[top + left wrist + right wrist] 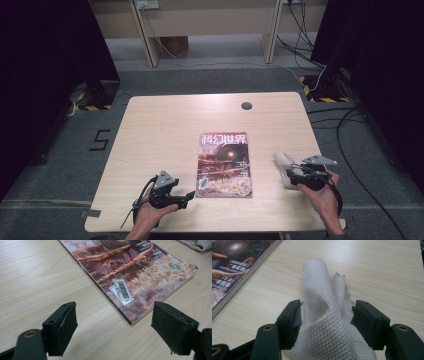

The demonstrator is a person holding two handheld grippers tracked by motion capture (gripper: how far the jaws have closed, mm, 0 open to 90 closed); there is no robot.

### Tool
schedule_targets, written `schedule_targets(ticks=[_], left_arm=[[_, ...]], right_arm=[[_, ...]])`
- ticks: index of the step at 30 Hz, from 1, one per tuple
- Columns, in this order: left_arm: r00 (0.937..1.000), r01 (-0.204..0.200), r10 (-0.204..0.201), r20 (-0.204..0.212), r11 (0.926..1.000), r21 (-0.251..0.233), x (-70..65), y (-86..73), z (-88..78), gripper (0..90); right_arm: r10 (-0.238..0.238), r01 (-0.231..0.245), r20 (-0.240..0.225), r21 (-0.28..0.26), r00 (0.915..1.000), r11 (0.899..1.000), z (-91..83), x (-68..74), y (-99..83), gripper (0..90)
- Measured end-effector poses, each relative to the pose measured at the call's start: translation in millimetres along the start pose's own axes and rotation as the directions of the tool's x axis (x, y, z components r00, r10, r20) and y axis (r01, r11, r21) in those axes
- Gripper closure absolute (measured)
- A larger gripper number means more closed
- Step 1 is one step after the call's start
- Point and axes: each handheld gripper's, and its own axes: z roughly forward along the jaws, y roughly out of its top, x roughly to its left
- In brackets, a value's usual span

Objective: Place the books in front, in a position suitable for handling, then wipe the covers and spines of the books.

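I see a pale wood-grain table point(165, 125) with fine lengthwise streaks and a small dark round spot point(246, 105) near its far edge. At its middle, the magazine point(223, 165) shows a cover in rusty reds and browns, with white title characters on red at the far end, a glowing pale orb on dark below them, creamy speckling at the near end, and a white barcode label point(121, 290) with black bars. To the right, my cloth point(325, 317) is off-white with a quilted diamond pattern. Both grippers, left point(191, 196) and right point(290, 175), are black with grey top plates. The floor point(60, 165) is grey, with yellow-and-black hazard stripes point(327, 99) far right.
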Motion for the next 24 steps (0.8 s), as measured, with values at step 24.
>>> schedule_targets(ticks=[24], left_arm=[[0.9993,-0.015,0.015,-0.034,0.9999,0.004,-4.7,23.6,49.1,20.1]], right_arm=[[-0.016,0.016,-0.012,0.069,0.9998,0.997,13.8,1.4,-3.7,39.6]])
